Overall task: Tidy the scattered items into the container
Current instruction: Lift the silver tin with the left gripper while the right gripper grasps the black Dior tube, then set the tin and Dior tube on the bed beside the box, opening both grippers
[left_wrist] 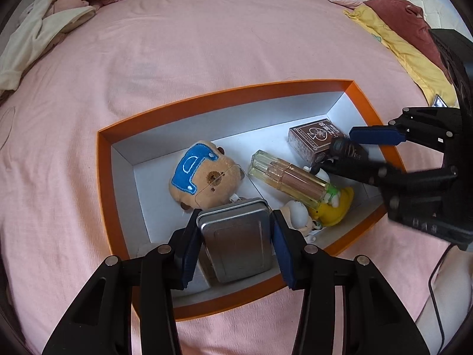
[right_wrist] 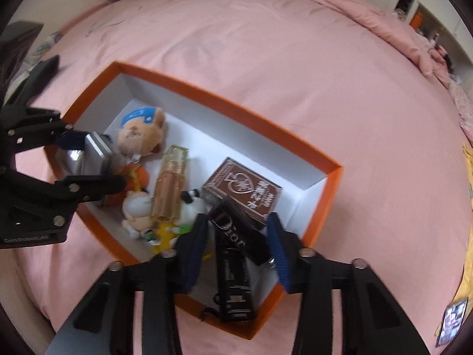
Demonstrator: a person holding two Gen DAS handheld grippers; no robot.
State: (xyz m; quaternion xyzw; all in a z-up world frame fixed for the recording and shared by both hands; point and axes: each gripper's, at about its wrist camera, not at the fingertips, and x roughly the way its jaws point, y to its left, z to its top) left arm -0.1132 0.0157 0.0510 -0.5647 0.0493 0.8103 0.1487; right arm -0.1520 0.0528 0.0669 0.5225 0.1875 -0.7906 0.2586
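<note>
- The left gripper (left_wrist: 236, 242) pinches a metal tin (left_wrist: 238, 241) between its blue pads, over the near end of the orange box (left_wrist: 224, 96) on the pink bedspread (left_wrist: 207, 38).
- The right gripper (right_wrist: 238, 245) has a black Dior tube (right_wrist: 236, 236) between its fingers; whether the pads press it is unclear in the blur.
- In the box lie a plush bear (left_wrist: 204, 174), a perfume bottle (left_wrist: 289, 177), a card pack (left_wrist: 316, 142) and small figurines (left_wrist: 334, 207).

Soft, even daylight fills both views, leaving only faint shadows inside the orange box (left_wrist: 207, 100) and a dull sheen on the metal tin (left_wrist: 236, 245). The left wrist view is sharp; the right wrist view is smeared by motion blur. Fisheye distortion bows the pink bed (right_wrist: 295, 74), with dark vignetting in the corners.
</note>
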